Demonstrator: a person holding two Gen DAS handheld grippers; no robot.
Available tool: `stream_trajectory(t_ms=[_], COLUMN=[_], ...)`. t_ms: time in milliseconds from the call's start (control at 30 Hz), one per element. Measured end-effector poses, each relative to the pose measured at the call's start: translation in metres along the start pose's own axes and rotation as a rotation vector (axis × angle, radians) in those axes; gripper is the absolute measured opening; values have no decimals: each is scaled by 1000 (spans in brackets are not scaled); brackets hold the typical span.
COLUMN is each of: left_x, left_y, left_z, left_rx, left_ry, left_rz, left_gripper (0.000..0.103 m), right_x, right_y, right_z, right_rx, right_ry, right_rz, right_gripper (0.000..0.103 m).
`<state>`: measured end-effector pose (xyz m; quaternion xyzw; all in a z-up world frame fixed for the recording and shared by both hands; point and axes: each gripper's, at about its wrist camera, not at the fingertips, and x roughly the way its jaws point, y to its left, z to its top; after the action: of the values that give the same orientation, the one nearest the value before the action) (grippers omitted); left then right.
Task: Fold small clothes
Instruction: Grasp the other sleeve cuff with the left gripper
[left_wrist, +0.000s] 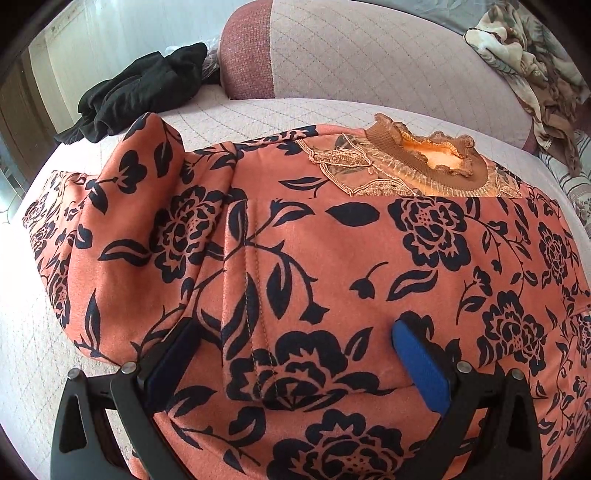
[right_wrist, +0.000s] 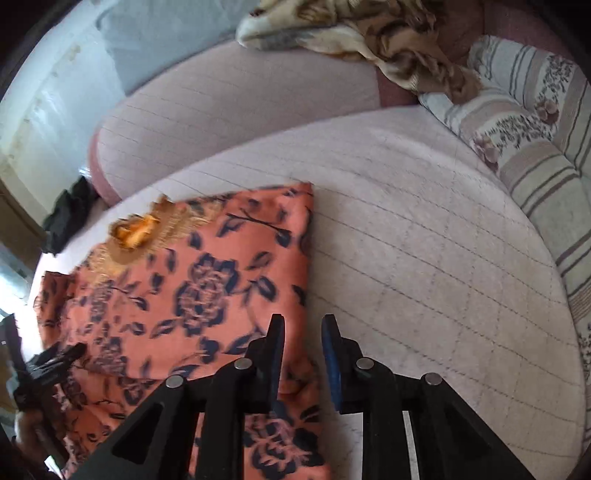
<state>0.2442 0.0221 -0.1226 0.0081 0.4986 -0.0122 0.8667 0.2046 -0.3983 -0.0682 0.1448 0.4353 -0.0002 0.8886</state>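
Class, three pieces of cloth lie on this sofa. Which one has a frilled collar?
The orange garment with dark flowers, spread across the seat. Its brown frilled collar marks it out; the plain black bundle and the beige patterned heap lie crumpled further back.

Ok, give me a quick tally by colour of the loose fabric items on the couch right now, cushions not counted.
Orange floral: 1, the top spread flat on the seat, collar at the far side.
Black: 1, a crumpled garment at the far left.
Beige-brown patterned: 1, a bunched cloth against the backrest.
Total: 3
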Motion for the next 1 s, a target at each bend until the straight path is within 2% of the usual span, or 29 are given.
stream_trajectory(t_ms=[33,100,133,233,300,367,433,500,533,600,667,800,867,933,1000], left_x=[-3,-17,-27,-62,-82,-89,-82,-64,-53,-33,-16,11,14,14,20], left_y=[2,12,20,65,112,170,236,300,327,366,389,412,417,422,424], left_z=[1,3,4,8,10,11,12,7,6,9,16,32,33,35,36], left_rx=[-10,-28,-45,-132,-206,-328,-512,-716,-791,-877,-896,-931,-932,-949,-961], left_ry=[1,-34,-63,-143,-205,-244,-246,-240,-226,-207,-200,-180,-203,-226,-223], left_rz=[-7,-33,-47,-126,-137,-135,-159,-230,-253,-255,-240,-272,-266,-293,-342], left_gripper=[103,103,103,103,103,103,103,103,103,102,102,102,101,99,81], right_x=[-10,-10,0,53,35,27,33,44,43,41,41,39,38,39,39], right_y=[11,28,34,29,38,46,44,41,42,46,47,45,44,45,45], right_z=[-1,-6,-11,-31,-34,-37,-40,-43,-45,-46,-49,-51,-53,-53,-54], right_rx=[-3,12,14,37,11,-14,2,12,-1,-28,-33,-25,-28,-24,-22], right_ry=[-29,-25,-2,137,23,-28,-15,1,-12,-15,-16,-14,-12,-13,-17], right_rz=[56,176,194,108,100,105,86,87,81,61,56,58,53,49,48], right_gripper=[32,103,103,100,100,99,99,100,100,100,100,100,100,100,100])
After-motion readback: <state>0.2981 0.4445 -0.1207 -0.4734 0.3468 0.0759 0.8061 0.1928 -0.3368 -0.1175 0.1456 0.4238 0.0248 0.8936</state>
